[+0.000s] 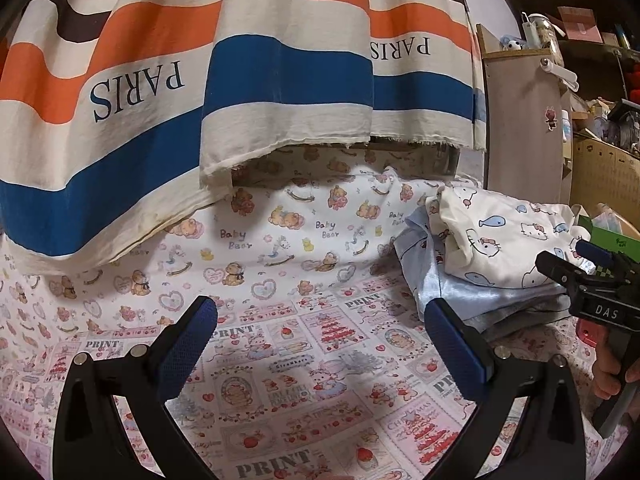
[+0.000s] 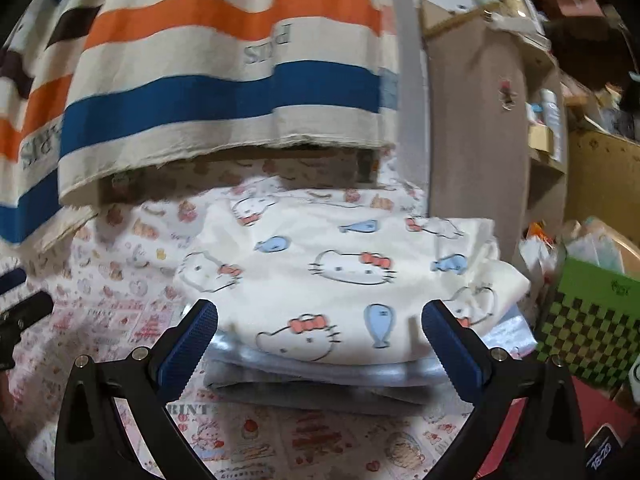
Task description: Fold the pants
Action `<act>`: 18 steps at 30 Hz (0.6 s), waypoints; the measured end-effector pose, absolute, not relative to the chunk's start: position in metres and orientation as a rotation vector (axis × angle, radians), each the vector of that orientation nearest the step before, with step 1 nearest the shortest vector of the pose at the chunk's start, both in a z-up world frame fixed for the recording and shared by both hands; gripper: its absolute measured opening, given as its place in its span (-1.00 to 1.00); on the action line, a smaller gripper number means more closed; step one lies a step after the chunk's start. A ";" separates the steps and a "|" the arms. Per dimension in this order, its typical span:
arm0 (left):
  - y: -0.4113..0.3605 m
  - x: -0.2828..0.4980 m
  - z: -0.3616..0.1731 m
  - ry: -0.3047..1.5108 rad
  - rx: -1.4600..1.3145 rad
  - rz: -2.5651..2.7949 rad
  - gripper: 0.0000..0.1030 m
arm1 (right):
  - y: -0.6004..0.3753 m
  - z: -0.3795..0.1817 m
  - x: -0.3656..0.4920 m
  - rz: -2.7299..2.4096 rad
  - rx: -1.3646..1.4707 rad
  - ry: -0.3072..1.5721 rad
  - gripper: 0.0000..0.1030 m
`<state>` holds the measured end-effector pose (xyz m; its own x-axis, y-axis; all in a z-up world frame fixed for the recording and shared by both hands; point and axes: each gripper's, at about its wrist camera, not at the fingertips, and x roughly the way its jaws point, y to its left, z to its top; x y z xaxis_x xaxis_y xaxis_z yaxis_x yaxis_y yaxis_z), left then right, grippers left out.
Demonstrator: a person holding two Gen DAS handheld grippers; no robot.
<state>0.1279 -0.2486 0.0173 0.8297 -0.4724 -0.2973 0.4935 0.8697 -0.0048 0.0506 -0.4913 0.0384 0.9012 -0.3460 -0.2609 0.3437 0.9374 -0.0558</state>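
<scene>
Nearest the left wrist camera, the left tongs [image 1: 320, 320] stand wide apart with nothing between their blue pads, above a printed sheet [image 1: 304, 360] covered in pink picture squares and teddy bears. The surface under the sheet cannot be told.

At 3 o'clock in that view the right tongs [image 1: 576, 256] reach in, held by a hand [image 1: 612, 376], their tips just beside the folded pile.

In the right wrist view the right tongs [image 2: 320, 320] also gape wide and grip nothing. Just beyond their tips, at 12 o'clock, lie the pants [image 2: 340, 276], cream cloth printed with cat faces and blue fish, folded on top of a pale blue garment [image 2: 320, 372]; a grey layer shows beneath that. This view is somewhat blurred.

A striped cloth [image 1: 200, 92] in orange, blue, cream and brown hangs at 11 o'clock, its hem over the sheet. A tall board [image 1: 520, 128] stands at 2 o'clock, cluttered shelves [image 1: 600, 80] beyond it. A green checked box [image 2: 588, 320] sits at 3 o'clock of the pile.
</scene>
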 end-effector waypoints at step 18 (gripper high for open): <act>-0.247 0.130 0.016 0.302 0.073 -0.507 1.00 | -0.493 0.038 0.050 -0.371 -0.001 0.268 0.99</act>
<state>0.1300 -0.2472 0.0164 0.8308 -0.4671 -0.3025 0.4884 0.8726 -0.0060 0.0498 -0.4933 0.0382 0.8970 -0.3585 -0.2586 0.3583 0.9323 -0.0497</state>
